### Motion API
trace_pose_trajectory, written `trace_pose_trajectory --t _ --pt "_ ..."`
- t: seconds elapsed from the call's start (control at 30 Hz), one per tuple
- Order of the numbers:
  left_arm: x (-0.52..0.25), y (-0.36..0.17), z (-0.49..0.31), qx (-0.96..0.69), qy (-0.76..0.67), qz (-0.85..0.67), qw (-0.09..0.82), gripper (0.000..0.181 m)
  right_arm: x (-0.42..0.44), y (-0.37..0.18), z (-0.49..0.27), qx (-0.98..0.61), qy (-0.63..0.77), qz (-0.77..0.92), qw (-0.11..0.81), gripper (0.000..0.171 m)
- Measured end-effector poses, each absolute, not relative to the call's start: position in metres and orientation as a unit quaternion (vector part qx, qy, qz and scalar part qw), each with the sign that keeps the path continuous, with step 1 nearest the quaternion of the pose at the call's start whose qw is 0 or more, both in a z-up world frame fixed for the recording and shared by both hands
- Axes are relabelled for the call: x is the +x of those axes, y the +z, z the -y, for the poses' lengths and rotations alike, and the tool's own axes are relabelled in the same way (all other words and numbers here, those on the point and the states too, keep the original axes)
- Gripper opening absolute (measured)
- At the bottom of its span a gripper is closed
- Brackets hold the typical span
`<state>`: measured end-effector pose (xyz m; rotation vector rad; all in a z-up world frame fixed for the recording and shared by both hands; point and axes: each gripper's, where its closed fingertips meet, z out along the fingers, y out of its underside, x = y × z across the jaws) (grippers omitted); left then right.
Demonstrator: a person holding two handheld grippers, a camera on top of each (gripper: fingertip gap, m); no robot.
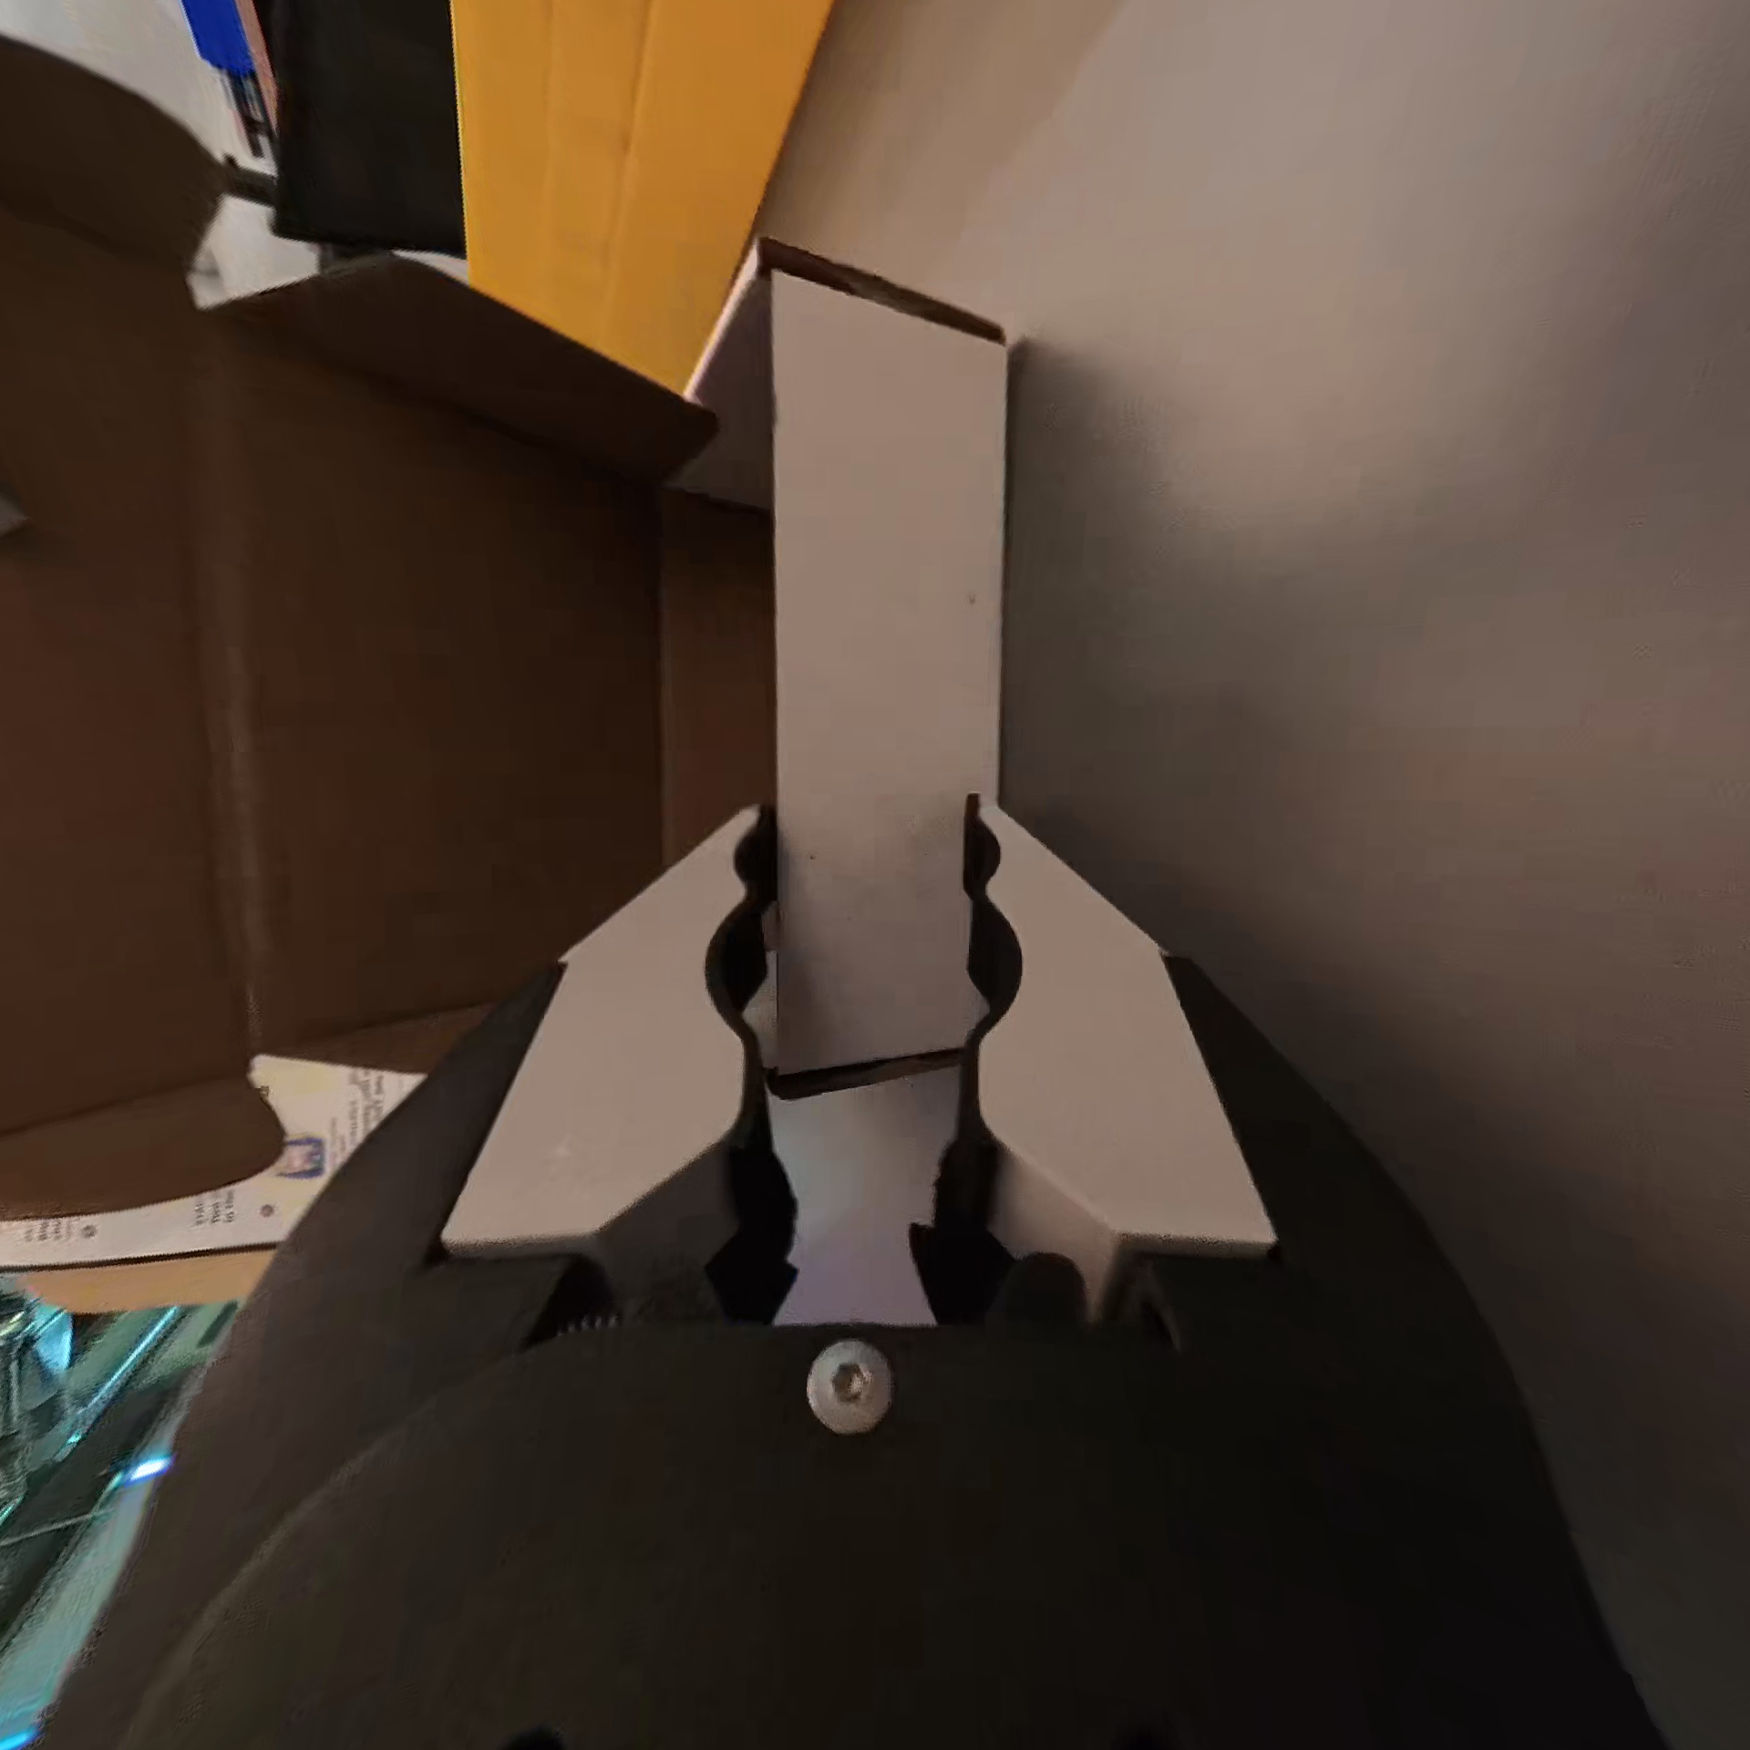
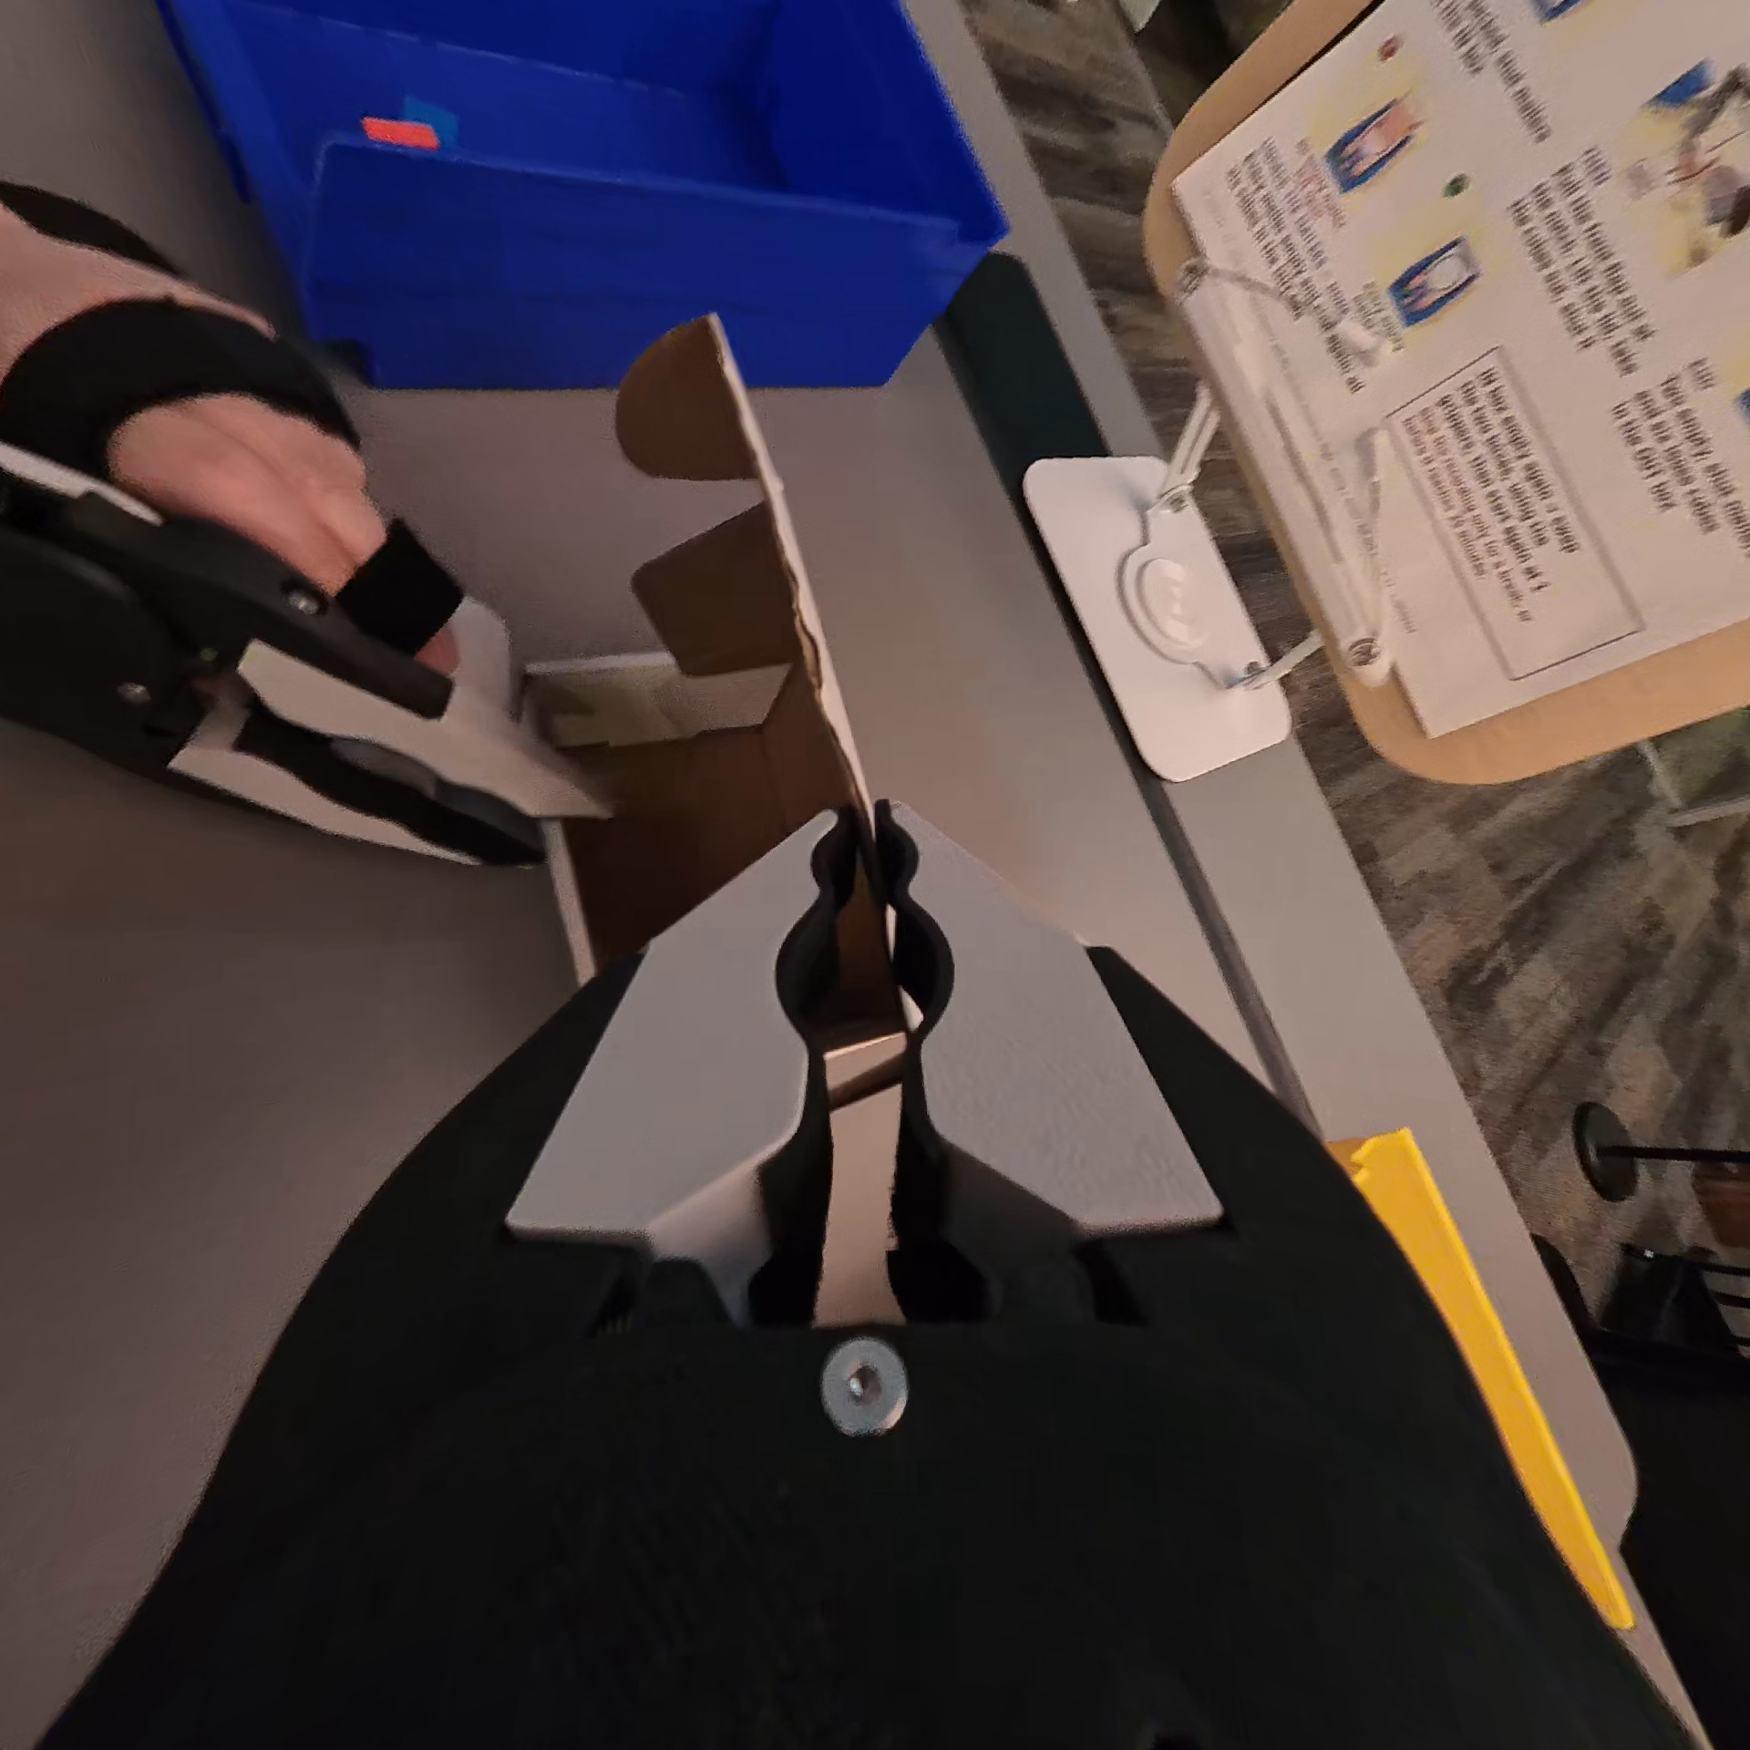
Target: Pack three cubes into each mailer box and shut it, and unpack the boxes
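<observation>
Open white mailer box (image 2: 701, 758) on the grey table (image 2: 237, 1042), left tool (image 1: 871, 852) clamped on the box's side wall, right tool (image 2: 866, 833) pinched together on the upright lid's (image 2: 758, 530) edge, blue bin (image 2: 587, 189) behind the box.

We see a mailer box (image 2: 758, 587) of corrugated cardboard, matt white outside and raw brown inside. Each gripper (image 2: 876, 824) pairs matt black textured plastic with smooth grey panels and a bright metal screw (image 2: 864, 1400). The bin (image 2: 616, 256) is glossy blue plastic; the table (image 2: 237, 994) is smooth, matt grey.
</observation>
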<state>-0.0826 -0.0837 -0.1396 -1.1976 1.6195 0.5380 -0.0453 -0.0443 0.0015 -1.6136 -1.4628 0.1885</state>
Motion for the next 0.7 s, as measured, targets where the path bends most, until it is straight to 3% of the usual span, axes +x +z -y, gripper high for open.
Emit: trace_pose_trajectory --t 0.03,0.13,0.37,0.7 --pt "-0.082 -0.14 0.084 -0.498 0.219 -0.671 0.504 0.038 -0.046 0.004 0.041 -0.654 0.073 0.591 0.467 0.002" --pt "-0.083 -0.144 0.083 -0.52 0.207 -0.665 0.495 0.048 -0.05 0.006 0.026 -0.649 0.044 0.592 0.477 0.003" --pt "-0.083 -0.145 0.084 -0.529 0.196 -0.664 0.491 0.048 -0.054 0.004 -0.035 -0.636 -0.094 0.617 0.453 0.003" --pt "-0.081 -0.145 0.083 -0.535 0.186 -0.66 0.493 0.049 -0.059 -0.063 -0.115 -0.642 -0.156 0.641 0.391 0.005"
